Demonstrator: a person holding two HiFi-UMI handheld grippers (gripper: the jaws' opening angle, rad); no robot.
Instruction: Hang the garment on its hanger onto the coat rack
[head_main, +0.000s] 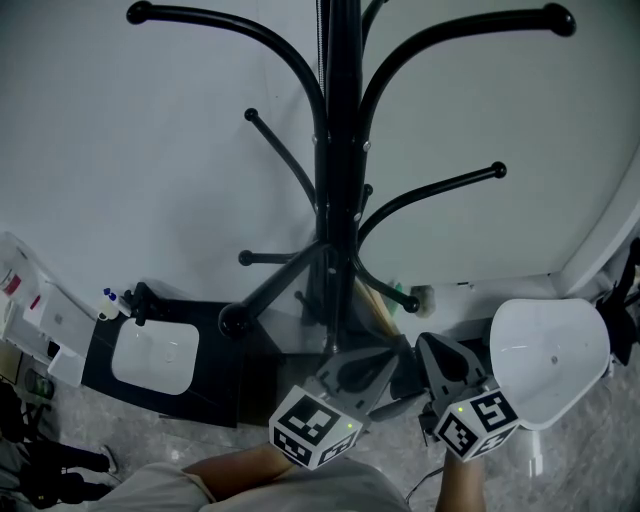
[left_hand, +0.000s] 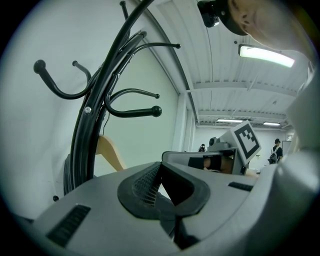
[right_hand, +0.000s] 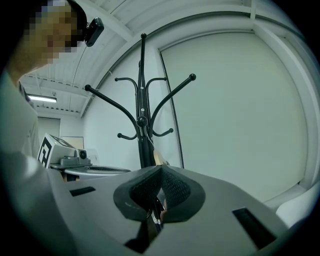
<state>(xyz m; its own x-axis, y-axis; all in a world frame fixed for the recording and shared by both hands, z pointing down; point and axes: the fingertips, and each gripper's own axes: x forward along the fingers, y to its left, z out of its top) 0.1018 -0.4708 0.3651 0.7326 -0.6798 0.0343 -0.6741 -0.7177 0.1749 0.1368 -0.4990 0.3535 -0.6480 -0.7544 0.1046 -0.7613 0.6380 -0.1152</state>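
The black coat rack (head_main: 340, 150) stands straight ahead against a white wall, its hooked arms spread at several heights. A light wooden hanger (head_main: 378, 308) leans beside the pole low down; it also shows in the left gripper view (left_hand: 111, 152) and just above the right jaws (right_hand: 158, 157). No garment is plain to see. My right gripper (right_hand: 161, 172) is shut, with a thin metal wire, apparently the hanger's hook, pinched low between its pads; in the head view it (head_main: 432, 348) sits right of the pole. My left gripper (left_hand: 158, 167) is shut on nothing, close beside it (head_main: 372, 362).
A white moulded chair (head_main: 550, 360) stands at the right, close to my right hand. A black low cabinet (head_main: 215, 385) carrying a white tray sits at the left of the rack's base. Low rack arms (head_main: 275, 258) jut out near the grippers.
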